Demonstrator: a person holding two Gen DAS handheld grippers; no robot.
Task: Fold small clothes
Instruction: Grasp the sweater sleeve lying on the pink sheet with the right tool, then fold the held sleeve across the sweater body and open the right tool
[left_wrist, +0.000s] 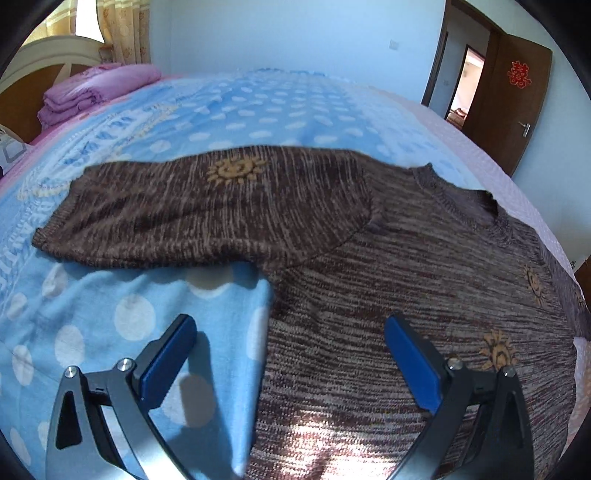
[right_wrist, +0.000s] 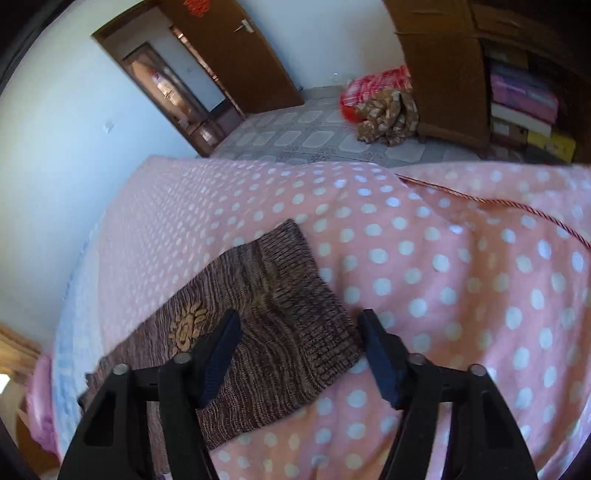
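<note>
A bedroom bed carries a blue dotted blanket (left_wrist: 122, 295) and a pink dotted one (right_wrist: 461, 277). The brown knitted sweater (left_wrist: 388, 277) lies flat across them, one sleeve (right_wrist: 280, 314) outstretched. The left gripper (left_wrist: 290, 328) hangs wide open over the sweater's edge; the right gripper (right_wrist: 299, 325) straddles the sleeve cuff, partly open, gripping nothing.

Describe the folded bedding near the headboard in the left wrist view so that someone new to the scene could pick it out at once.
Start from the bed under its blue polka-dot blanket and follow it to the far left corner, by the cream and wood headboard. There sits the stack of folded lilac bedding. It is the only plain purple pile; the brown knit sweater lies flat, much nearer.
</note>
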